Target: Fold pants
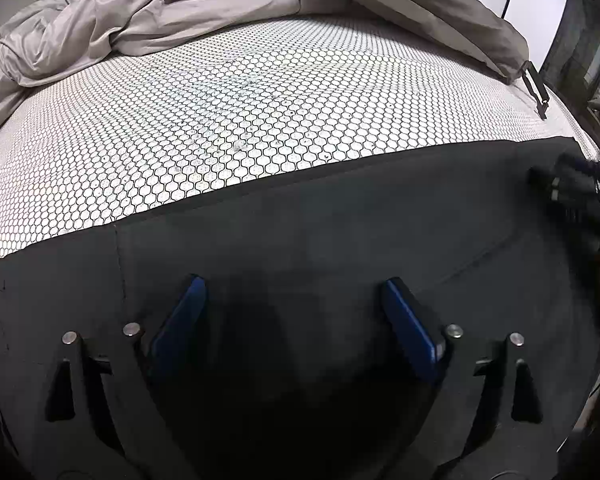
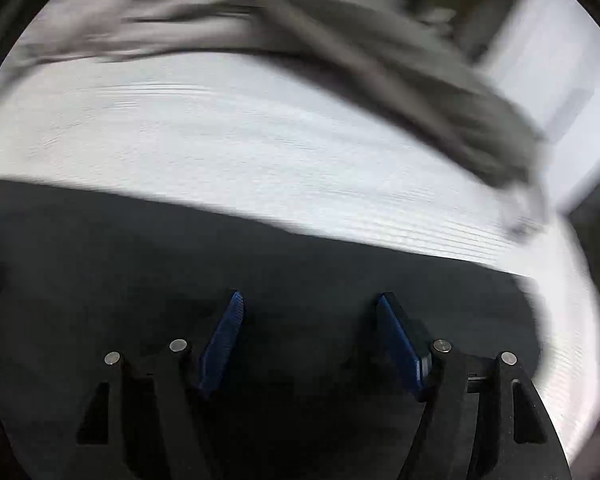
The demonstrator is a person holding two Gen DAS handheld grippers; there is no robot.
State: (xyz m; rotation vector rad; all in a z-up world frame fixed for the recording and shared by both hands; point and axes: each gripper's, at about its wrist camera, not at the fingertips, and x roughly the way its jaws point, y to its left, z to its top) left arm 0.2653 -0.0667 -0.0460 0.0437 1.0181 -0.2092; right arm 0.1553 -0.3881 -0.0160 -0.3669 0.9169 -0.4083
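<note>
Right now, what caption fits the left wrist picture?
Open blue fingers hover over dark pants on a honeycomb-patterned surface, grey clothes piled behind.

You see a white bench [image 1: 228, 120] cover printed with a black honeycomb pattern. At its far edge lies a crumpled grey garment [image 1: 148, 16], with a dark strap and buckle [image 1: 534, 84] trailing from its right end onto the cover.

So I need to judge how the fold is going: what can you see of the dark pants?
The dark pants are black or charcoal matte cloth, lying flat and smooth on the honeycomb-patterned surface, with one long straight edge, a stitched seam at left and a faint diagonal crease. Both open grippers hover above, gripping nothing.
</note>
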